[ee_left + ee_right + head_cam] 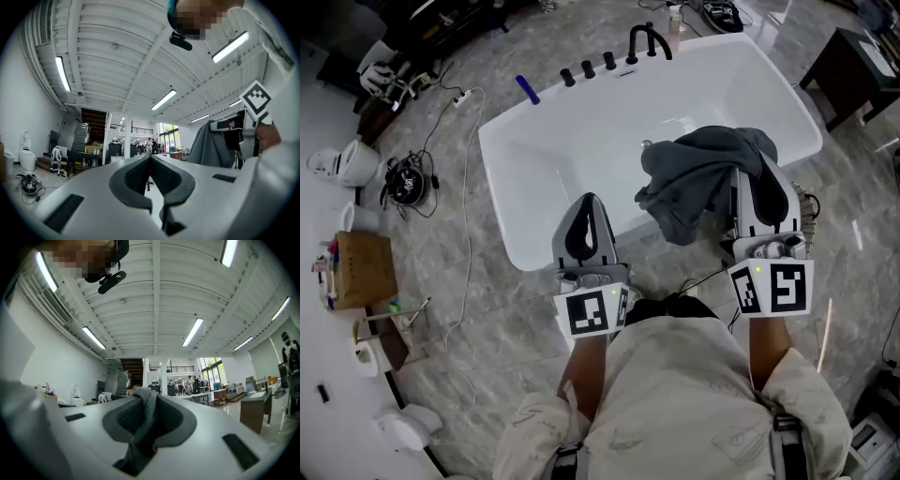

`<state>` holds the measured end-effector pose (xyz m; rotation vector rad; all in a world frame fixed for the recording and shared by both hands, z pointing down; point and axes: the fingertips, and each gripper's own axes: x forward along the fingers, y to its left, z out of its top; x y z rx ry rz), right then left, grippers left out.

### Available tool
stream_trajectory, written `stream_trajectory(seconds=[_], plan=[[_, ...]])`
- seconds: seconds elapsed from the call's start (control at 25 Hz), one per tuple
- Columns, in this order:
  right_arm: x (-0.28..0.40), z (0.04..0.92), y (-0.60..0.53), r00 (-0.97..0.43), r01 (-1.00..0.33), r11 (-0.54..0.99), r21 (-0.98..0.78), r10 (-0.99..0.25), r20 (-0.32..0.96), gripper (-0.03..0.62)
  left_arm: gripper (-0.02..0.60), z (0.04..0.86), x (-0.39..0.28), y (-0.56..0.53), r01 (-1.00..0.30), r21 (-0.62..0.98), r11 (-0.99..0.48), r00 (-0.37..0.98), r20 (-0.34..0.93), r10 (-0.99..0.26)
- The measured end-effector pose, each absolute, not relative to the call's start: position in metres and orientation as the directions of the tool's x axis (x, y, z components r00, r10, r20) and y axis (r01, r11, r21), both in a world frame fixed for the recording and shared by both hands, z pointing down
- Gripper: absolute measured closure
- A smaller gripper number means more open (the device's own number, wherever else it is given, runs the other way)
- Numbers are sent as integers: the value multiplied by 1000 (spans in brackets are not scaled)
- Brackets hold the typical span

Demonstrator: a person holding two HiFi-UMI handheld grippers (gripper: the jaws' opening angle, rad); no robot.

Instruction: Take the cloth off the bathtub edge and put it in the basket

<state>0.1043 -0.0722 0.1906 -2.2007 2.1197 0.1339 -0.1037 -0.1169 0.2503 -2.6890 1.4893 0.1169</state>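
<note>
**Cloth pinched in the right tongs over the bathtub's near rim, basket not in sight**

The grey cloth (703, 178) hangs bunched above the near rim of the white bathtub (497, 187), towards its right end. Its long axis runs roughly up and down, the pinched fold on top and the loose bulk pointing down at the rim; whether the lowest fold touches the rim I cannot tell. The right gripper (757, 187) has its tongs clamped on a fold of it. The left gripper (589, 211), on the near side of the bathtub towards the rim's middle, has its tongs together on nothing. I judge the carrying step is in hand. Next comes finding the basket, which no view shows, and swinging the cloth away from the bathtub without snagging it.
</note>
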Motion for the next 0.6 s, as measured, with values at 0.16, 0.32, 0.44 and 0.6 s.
stream_trajectory(seconds=[0.16,0.32,0.44,0.6], plan=[[157,192,-42,141,-990,-140,-18,-982,-128,545,578,249,-54,-104,-801,-23,-598,597,-99,-796],[208,197,-12,234,-972,-231,-38,-965,-122,545,578,248,-4,-90,-754,-24,-657,655,-99,-749],[250,203,12,302,-953,-298,-50,-947,-112,545,578,249,38,-79,-716,-28,-697,696,-97,-711],[300,211,40,378,-926,-375,-54,-921,-95,545,578,251,91,-66,-666,-30,-745,744,-89,-662]])
